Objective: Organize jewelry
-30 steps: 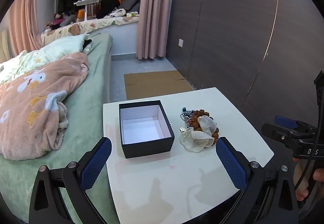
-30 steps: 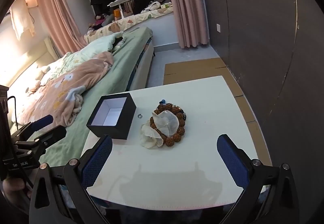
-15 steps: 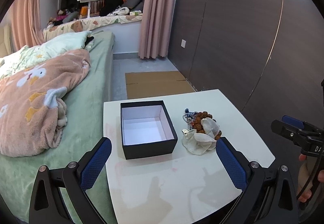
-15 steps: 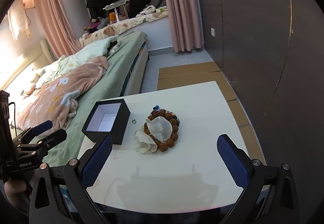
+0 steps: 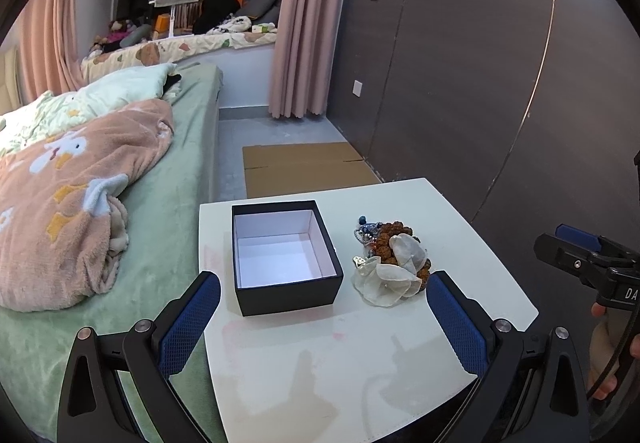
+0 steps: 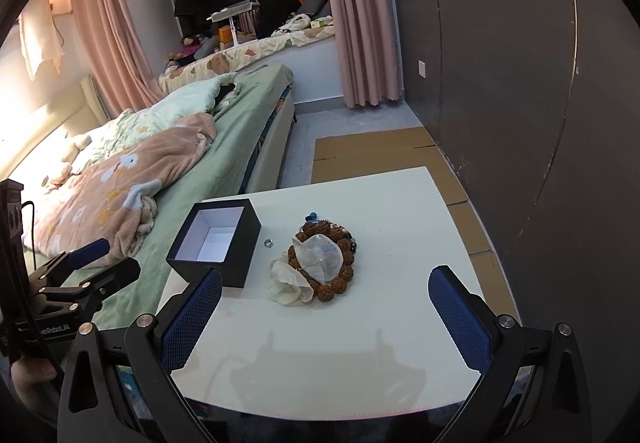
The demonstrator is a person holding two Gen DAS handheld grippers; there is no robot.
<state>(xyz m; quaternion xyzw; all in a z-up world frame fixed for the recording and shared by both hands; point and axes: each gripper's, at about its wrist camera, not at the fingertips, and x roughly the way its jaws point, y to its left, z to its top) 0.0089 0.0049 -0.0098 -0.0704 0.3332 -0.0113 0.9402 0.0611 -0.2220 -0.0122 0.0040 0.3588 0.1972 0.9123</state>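
An open black box [image 5: 285,257] with a white inside stands empty on the white table [image 5: 360,355]; it also shows in the right wrist view [image 6: 216,241]. To its right lies a jewelry pile [image 5: 390,265]: a brown bead bracelet [image 6: 334,281], white shell-like pieces [image 6: 318,257] and blue beads. A small ring [image 6: 267,242] lies between box and pile. My left gripper [image 5: 324,317] is open and empty, hovering near the table's front. My right gripper [image 6: 326,313] is open and empty, also above the front edge.
A bed [image 5: 172,235] with a green sheet and pink blanket [image 5: 68,195] adjoins the table's left side. A dark panelled wall [image 5: 480,83] runs along the right. Flat cardboard [image 5: 300,167] lies on the floor beyond the table.
Both grippers have risen and drawn back a little, so the table, box and jewelry sit lower and slightly smaller in view. Nothing on the table has moved.
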